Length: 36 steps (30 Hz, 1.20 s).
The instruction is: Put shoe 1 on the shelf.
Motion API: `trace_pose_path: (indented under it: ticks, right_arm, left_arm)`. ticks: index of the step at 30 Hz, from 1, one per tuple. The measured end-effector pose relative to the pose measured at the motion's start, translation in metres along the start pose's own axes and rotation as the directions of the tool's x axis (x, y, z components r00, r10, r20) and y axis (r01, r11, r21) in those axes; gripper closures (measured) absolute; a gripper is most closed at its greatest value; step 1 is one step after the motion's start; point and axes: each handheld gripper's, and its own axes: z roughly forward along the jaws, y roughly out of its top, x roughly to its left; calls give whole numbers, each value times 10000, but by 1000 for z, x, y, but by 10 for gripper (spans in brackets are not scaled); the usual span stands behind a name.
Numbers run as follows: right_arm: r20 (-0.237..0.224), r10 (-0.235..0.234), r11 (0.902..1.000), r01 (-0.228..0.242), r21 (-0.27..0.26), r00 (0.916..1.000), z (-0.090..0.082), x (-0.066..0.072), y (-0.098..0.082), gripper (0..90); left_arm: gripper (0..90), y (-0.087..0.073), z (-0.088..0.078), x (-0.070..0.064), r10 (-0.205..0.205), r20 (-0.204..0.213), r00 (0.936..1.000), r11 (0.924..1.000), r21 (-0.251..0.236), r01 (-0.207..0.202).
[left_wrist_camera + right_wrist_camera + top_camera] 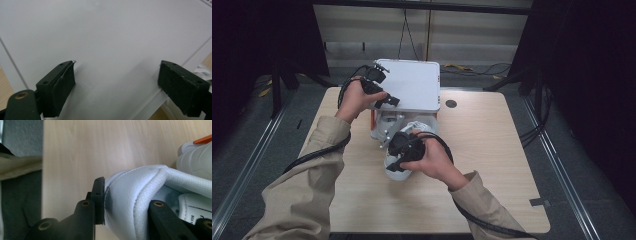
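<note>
On a light wooden table (492,165) stands a shoebox with a white lid (414,85) raised on its far side, and in front of it lie two white shoes. The right gripper (398,162) has hold of the nearer shoe (393,172) at its heel: in the right gripper view one black jaw presses flat against the outside of the stitched white heel (125,202) while the other sits inside the padded collar, so the jaws are closed partway, pinching the heel wall between them. That shoe sits near the middle of the table, just in front of the box, its heel towards the person. A second white shoe (387,127) rests just behind it, close against the box's orange-edged front; in the right gripper view it appears at the upper right corner (197,157), near the held shoe, though whether the two touch I cannot tell. The left gripper (382,97) is at the near left corner of the lid. In the left gripper view its two jaws stand wide apart, with the plain white surface of the lid (107,37) spread between and beyond them — the pads do not appear to press on anything, and nothing is held. Black cables trail from both grippers back along the beige sleeves.
</note>
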Motion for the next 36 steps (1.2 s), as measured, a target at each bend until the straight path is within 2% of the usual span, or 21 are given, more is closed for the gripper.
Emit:
trace_pose_path:
  ticks: [2, 4, 6, 8, 11, 15, 17, 18, 19, 20, 22, 23, 24, 27, 28, 33, 35, 36]
  right_arm:
    - [50, -128, 9999, 127, 97, 9999, 7, -9, 3, 691]
    - [107, -412, 9988, 409, 252, 9991, 18, -23, 2, 685]
    - [34, -483, 9984, 481, 305, 9988, 25, -32, -4, 680]
    - [63, -294, 9985, 291, 454, 9995, 32, -41, -14, 662]
    - [31, -399, 9949, 395, 930, 9992, 35, -41, -24, 657]
    - [141, -53, 9978, 44, 656, 9999, 27, -44, -32, 590]
    - [237, -59, 9951, 35, 983, 9997, 26, -47, -37, 542]
    - [315, 50, 9942, -84, 1069, 9995, 25, -48, -40, 546]
    - [174, 35, 9939, -54, 1104, 9998, 24, -47, -42, 584]
    - [187, -7, 9937, -14, 1117, 9998, 24, -46, -44, 578]
    - [499, -30, 9918, -34, 1281, 9988, 23, -42, -45, 566]
    - [499, -30, 9918, -34, 1281, 9988, 23, -42, -45, 566]
    - [763, -132, 9924, 37, 1234, 9970, 22, -38, -46, 565]
    - [859, 84, 9915, -195, 1289, 9963, 23, -35, -49, 578]
    - [762, 267, 9883, -377, 1476, 9967, 27, -33, -53, 608]
    - [469, -335, 9914, 273, 1276, 9983, 25, -38, -49, 622]
    - [362, -253, 9944, 215, 1031, 9990, 20, -43, -41, 620]
    - [317, -383, 9942, 349, 1022, 9988, 20, -45, -38, 617]
  left_arm:
    - [140, -1, 0, 1, -8, 54, 10000, 10000, -63, 8]
    - [141, -1, 0, 1, 44, 84, 10000, 10000, -48, -43]
    - [142, -1, -1, 2, 58, 87, 9999, 10000, -53, -57]
    - [144, -1, -1, 2, 44, 119, 9999, 9999, -105, -43]
    - [147, -2, -1, 1, 89, 68, 9999, 9999, -109, -88]
    - [147, -3, 0, 0, 23, 24, 10000, 9998, -194, -22]
    - [147, -3, -1, 0, 53, 29, 10000, 9997, -229, -53]
    - [146, -4, -1, 0, 32, 33, 10000, 9996, -287, -31]
    - [147, -4, 0, 0, 32, 20, 10000, 9996, -295, -31]
    - [147, -4, 0, 0, 32, 20, 10000, 9996, -295, -31]
    - [147, -3, 0, -1, 19, -19, 10000, 9996, -277, -19]
    - [147, -3, 0, -1, 19, -19, 10000, 9996, -277, -19]
    - [147, -4, 0, -1, 34, -21, 10000, 9996, -276, -34]
    - [147, -4, 0, 0, -29, -5, 10000, 9994, -357, 29]
    - [147, -4, 0, 0, -38, 9, 10000, 9993, -360, 38]
    - [147, -3, 0, -1, 9, -16, 10000, 9997, -252, -9]
    - [147, -3, 0, -1, -4, -23, 10000, 9996, -293, 3]
    - [147, -4, 0, -1, 2, -20, 10000, 9995, -323, -3]
